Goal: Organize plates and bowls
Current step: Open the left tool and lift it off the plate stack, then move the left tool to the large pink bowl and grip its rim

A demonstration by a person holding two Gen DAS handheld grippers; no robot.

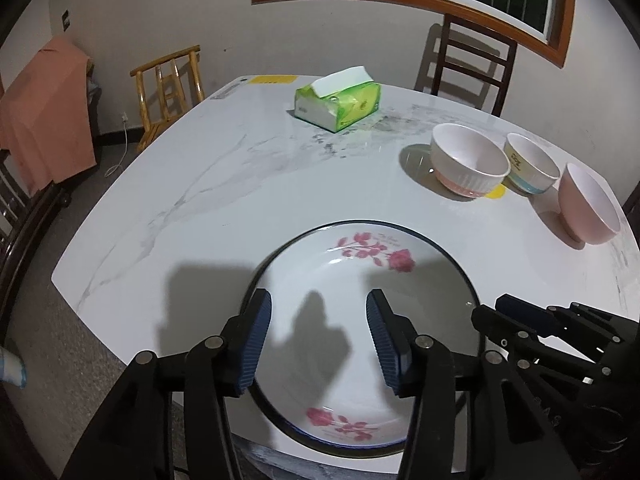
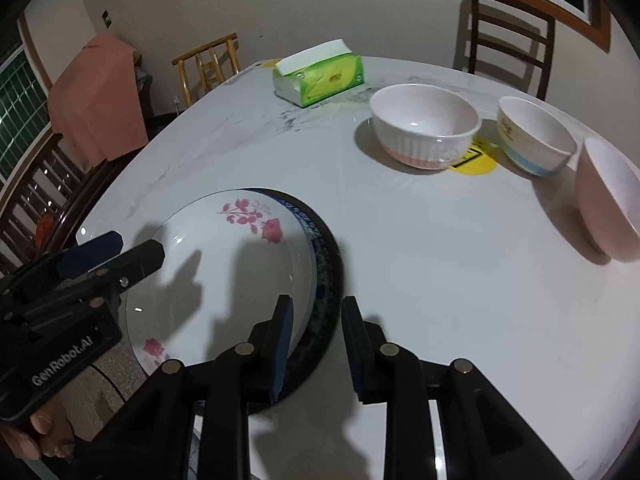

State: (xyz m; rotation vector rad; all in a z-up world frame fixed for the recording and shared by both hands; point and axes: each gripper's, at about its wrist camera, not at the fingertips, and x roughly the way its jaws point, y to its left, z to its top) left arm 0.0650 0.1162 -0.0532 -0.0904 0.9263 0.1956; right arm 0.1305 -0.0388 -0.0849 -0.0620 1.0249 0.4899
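Note:
A white plate with pink roses (image 1: 360,276) (image 2: 224,264) lies on top of a stack near the table's front edge, over a blue-patterned plate and a dark plate (image 2: 330,280). My left gripper (image 1: 318,340) (image 2: 140,250) hovers open above the rose plate with nothing between its pads. My right gripper (image 2: 316,344) (image 1: 490,310) stands slightly open astride the stack's right rim, the pads not visibly pressing on it. At the right stand three bowls: a white ribbed one with a pink base (image 1: 468,160) (image 2: 424,124), a cream one with a blue band (image 1: 532,168) (image 2: 536,136), and a pink one (image 1: 588,204) (image 2: 612,196).
A green tissue pack (image 1: 338,102) (image 2: 320,76) lies at the back of the white marble table (image 1: 200,200). A yellow sticker (image 2: 472,164) shows between the bowls. A bamboo chair (image 1: 168,84) and a dark chair (image 1: 472,60) stand behind. A person's fingers (image 2: 44,428) hold the left gripper.

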